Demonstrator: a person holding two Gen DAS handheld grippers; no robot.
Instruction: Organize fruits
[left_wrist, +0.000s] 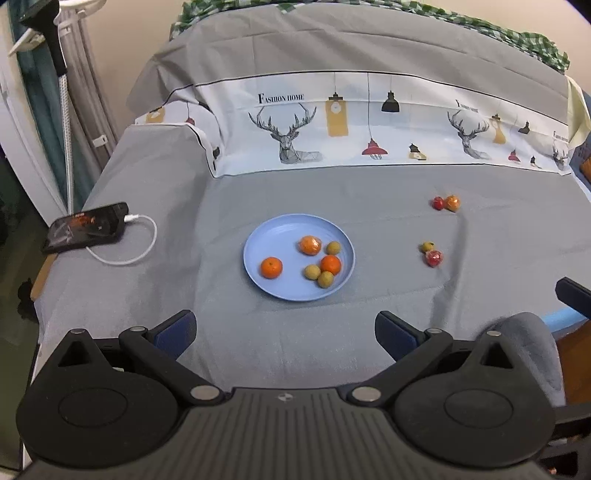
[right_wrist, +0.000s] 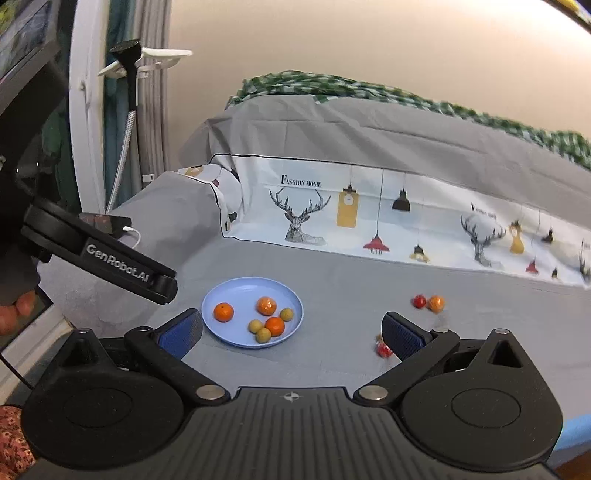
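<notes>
The blue plate (left_wrist: 266, 284) lies straight ahead of the left hand-held gripper (left_wrist: 284, 330), just beyond its fingertips, and serves as the collecting spot: 6 fruits already sit in it, 3 oranges and 3 small yellow-green ones. One orange (left_wrist: 271, 267) rests alone toward the plate's left side, while the other 5 cluster on the right, probably because they were dropped in from that side.

4 fruits are still loose on the grey-sheeted bed (left_wrist: 147, 206), all ahead and to the right of the left hand-held gripper. The nearer pair is a yellow-green fruit (left_wrist: 428, 246) touching a red fruit (left_wrist: 434, 258); the farther pair is a red one (left_wrist: 438, 203) beside an orange one (left_wrist: 452, 203). So the sorting looks a little over half done.

The right hand-held gripper (right_wrist: 291, 336) is spread wide and carries nothing. The near red fruit (right_wrist: 382, 349) shows just inside its right finger, partly hidden by it, which suggests this one is the next to be picked up. The left hand-held gripper is also released and empty, held back from the plate, likely to leave room.

Far off to the left lies a phone (left_wrist: 86, 227) on its white cable (left_wrist: 136, 243), well clear of the work.
</notes>
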